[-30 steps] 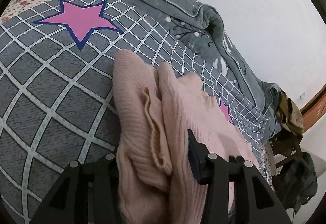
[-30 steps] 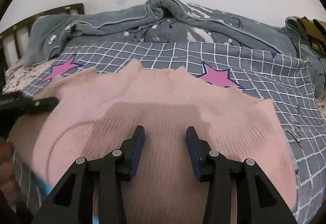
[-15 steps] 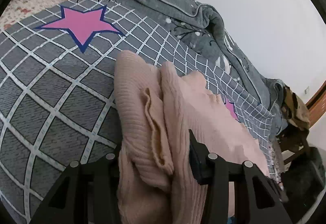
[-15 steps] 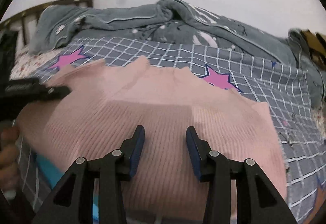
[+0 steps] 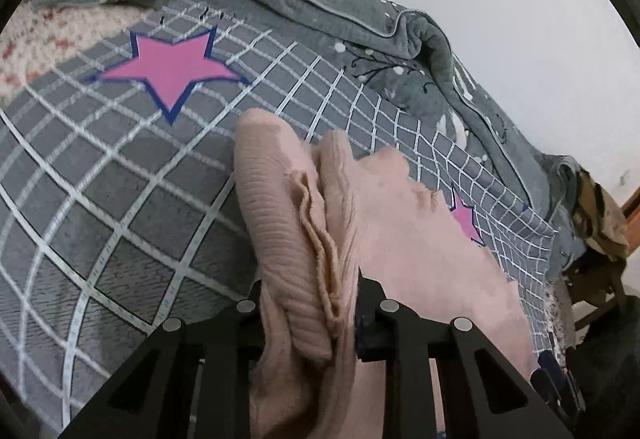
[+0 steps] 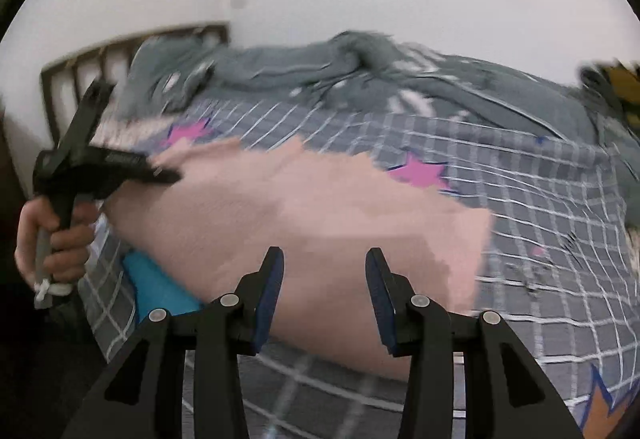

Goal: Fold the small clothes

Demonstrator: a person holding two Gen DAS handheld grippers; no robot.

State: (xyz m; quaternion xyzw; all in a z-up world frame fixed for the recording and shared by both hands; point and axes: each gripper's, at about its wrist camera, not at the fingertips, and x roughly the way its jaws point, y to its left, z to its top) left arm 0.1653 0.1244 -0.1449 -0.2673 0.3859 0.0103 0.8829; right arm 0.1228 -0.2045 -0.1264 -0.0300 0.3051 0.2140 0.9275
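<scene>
Both tongs differ: left gripper point(image 5: 308, 303) has just closed tighter on the bunched pink ribbed knit garment point(image 5: 288, 223), while right gripper point(image 6: 324, 291), jaws parted and empty, has drawn back from it.

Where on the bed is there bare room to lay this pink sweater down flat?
The checked bedspread lies bare left of the pink sweater, out to the pink star. Another bare strip runs right of the sweater in the right wrist view. The far edge is crowded by the bunched grey quilt; a blue item sits at the near-left corner.

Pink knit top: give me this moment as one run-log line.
stage: folding | left gripper: jaws just closing, shut on bunched edge of pink knit top | right gripper: open, nothing held | surface: grid bedspread
</scene>
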